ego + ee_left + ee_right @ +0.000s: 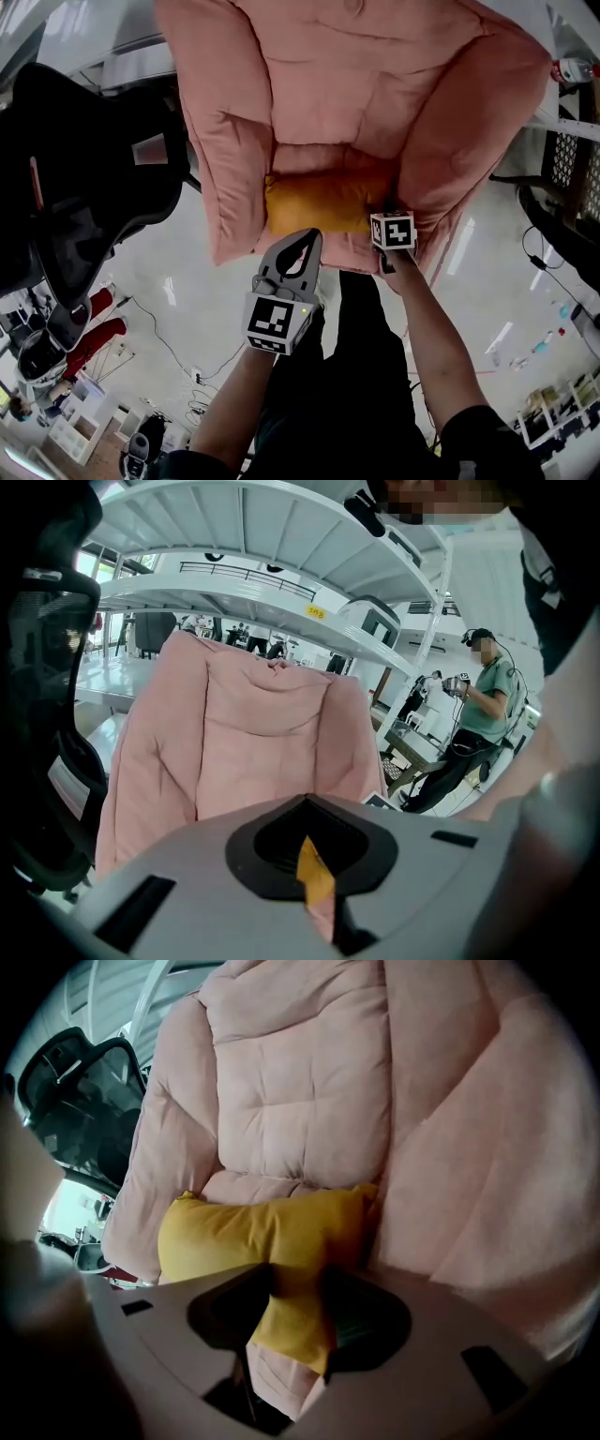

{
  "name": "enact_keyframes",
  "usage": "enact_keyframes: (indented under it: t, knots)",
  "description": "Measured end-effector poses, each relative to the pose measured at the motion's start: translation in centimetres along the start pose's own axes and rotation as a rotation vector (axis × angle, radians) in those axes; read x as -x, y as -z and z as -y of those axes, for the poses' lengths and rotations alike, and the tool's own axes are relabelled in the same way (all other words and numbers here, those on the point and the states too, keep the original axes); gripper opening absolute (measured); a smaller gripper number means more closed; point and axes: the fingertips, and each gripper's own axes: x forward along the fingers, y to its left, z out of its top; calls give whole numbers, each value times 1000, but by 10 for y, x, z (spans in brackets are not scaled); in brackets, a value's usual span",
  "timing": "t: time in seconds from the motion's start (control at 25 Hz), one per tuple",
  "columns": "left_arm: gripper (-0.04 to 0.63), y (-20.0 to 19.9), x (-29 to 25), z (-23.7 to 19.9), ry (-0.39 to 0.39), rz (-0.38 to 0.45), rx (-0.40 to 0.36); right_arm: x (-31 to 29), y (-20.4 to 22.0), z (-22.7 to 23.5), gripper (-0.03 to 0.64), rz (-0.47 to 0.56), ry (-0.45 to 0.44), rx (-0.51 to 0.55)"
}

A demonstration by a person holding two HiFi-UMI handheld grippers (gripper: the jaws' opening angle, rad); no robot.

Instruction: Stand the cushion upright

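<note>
A yellow cushion (323, 202) lies flat across the seat of a pink padded armchair (328, 84), its long side facing me. My right gripper (386, 220) is at the cushion's right end, by the armrest. In the right gripper view the cushion (244, 1227) bunches into a fold that runs between the jaws, and the right gripper (291, 1326) is shut on it. My left gripper (309, 239) reaches the cushion's front edge near the middle. In the left gripper view only a thin yellow sliver (314, 874) shows in the narrow slit of the left gripper (319, 892); a pinch cannot be made out.
A black office chair (75, 169) stands close on the armchair's left. White shelving (281, 536) rises behind the armchair (253, 733). A person in a green shirt (483, 705) stands at the right. Cables (178, 366) trail on the pale floor; a black mesh frame (572, 159) is at the right.
</note>
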Motion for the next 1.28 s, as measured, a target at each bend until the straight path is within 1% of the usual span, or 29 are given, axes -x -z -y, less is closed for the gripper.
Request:
enact_keyframes:
  t: [0.24, 0.52, 0.76, 1.04, 1.28]
  knots:
    - [5, 1, 2, 1, -12, 1, 8, 4, -2, -2, 142, 2, 4, 34]
    - [5, 2, 6, 6, -2, 3, 1, 11, 1, -8, 100, 39, 2, 81]
    - [5, 1, 21, 10, -14, 12, -6, 30, -1, -20, 70, 66, 1, 142]
    - [5, -8, 38, 10, -28, 34, -17, 63, -8, -40, 51, 106, 23, 288]
    - [5, -21, 54, 14, -31, 59, -35, 116, -37, -63, 33, 183, 67, 492]
